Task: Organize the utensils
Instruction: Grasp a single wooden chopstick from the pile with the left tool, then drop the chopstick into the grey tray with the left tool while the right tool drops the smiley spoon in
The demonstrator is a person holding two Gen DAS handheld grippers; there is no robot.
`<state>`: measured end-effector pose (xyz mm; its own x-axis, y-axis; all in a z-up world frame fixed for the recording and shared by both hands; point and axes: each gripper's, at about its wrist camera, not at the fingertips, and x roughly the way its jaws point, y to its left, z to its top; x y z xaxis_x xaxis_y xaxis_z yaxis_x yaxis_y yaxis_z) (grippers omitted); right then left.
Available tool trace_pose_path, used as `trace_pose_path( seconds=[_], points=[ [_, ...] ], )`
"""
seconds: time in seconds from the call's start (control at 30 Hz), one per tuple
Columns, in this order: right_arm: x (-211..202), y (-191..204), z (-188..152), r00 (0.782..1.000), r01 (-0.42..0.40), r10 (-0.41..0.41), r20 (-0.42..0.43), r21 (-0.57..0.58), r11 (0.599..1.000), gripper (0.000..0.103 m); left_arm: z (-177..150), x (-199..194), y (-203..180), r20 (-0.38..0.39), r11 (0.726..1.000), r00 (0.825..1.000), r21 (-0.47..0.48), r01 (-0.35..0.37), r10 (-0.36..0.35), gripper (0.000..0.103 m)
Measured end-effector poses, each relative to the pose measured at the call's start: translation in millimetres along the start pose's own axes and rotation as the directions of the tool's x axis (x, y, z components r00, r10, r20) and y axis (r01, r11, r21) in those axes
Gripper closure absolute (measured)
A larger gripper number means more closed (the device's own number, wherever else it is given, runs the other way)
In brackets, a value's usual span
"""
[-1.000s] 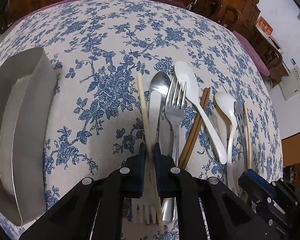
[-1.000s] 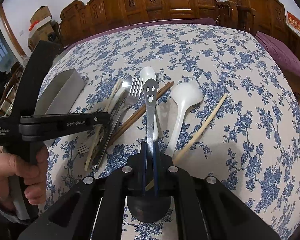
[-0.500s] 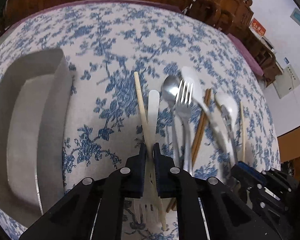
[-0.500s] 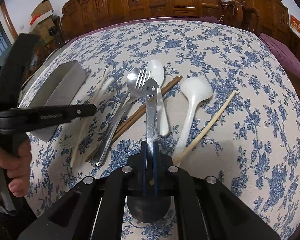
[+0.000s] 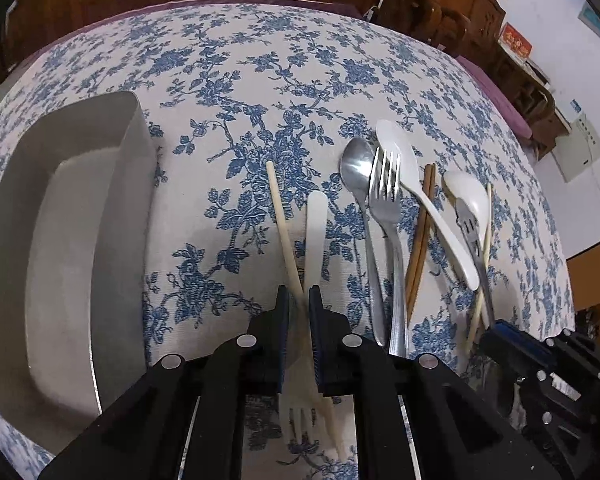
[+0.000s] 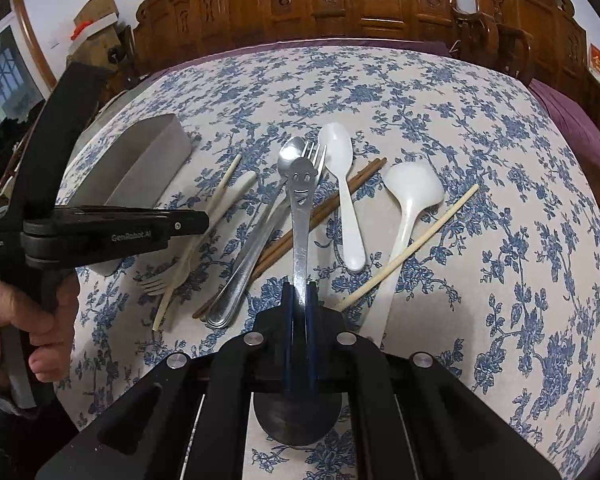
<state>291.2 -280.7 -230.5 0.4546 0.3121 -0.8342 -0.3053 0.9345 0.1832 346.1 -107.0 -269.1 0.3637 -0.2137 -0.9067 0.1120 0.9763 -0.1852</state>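
My left gripper is shut on a pale chopstick and a white plastic fork, held just above the floral tablecloth. My right gripper is shut on a steel spoon with a smiley-face handle, its bowl hidden under the jaws. On the cloth lie a steel spoon, a steel fork, a white plastic spoon, brown chopsticks, a white ladle-shaped spoon and another pale chopstick.
A grey rectangular tray stands on the table's left, also shown in the right wrist view. Carved wooden chairs ring the far side. The person's hand holds the left gripper handle.
The left gripper has drawn back and left with the chopstick and white fork, away from the utensil pile and nearer the tray. The right gripper has lifted slightly with the smiley spoon.
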Motion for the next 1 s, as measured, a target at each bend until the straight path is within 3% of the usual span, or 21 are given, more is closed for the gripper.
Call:
trace_pose_path(
  seconds=[0.43,0.67,1.0],
  points=[
    [-2,-2,1,1.000,0.010,-0.011,0.004,0.016,1.000,0.096,-7,-6,9,0.021,0.999,0.999,0.026,0.025,-0.026,0.099],
    [1,14,4,1.000,0.009,-0.009,-0.001,0.006,1.000,0.096,-14,-41,8,0.097,0.995,0.992,0.066,0.074,-0.080,0.099],
    [2,50,25,1.000,0.011,-0.011,0.013,-0.004,1.000,0.096,-11,-99,36,0.227,0.988,0.965,0.108,0.108,-0.131,0.099]
  ],
)
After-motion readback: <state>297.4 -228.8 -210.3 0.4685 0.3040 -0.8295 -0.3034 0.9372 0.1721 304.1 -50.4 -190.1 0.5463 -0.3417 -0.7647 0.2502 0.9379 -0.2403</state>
